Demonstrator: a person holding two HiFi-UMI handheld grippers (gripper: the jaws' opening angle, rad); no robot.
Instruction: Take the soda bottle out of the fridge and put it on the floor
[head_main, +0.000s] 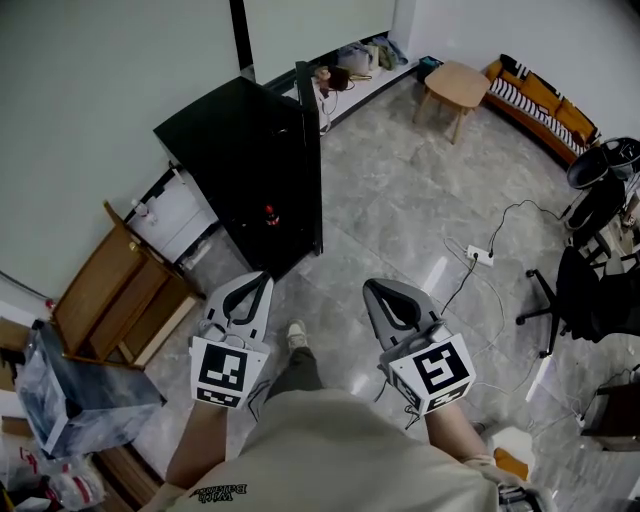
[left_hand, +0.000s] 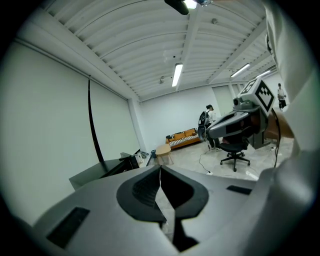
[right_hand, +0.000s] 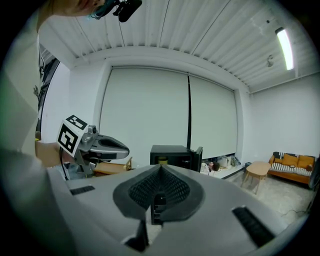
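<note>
Shirt lettering (head_main: 220, 491) unreadable; fridge (head_main: 235, 150) open

Bright, even light is cast by a ceiling tube light (left_hand: 177, 75) above the left gripper (left_hand: 160, 167); gripper views are bowed and vignetted at the edges.

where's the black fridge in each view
Head view: black fridge upper centre-left, door open.
Left gripper view: low left of centre.
Right gripper view: centre.
Shared landmark: small wooden table, to the fridge's right in all three.
</note>
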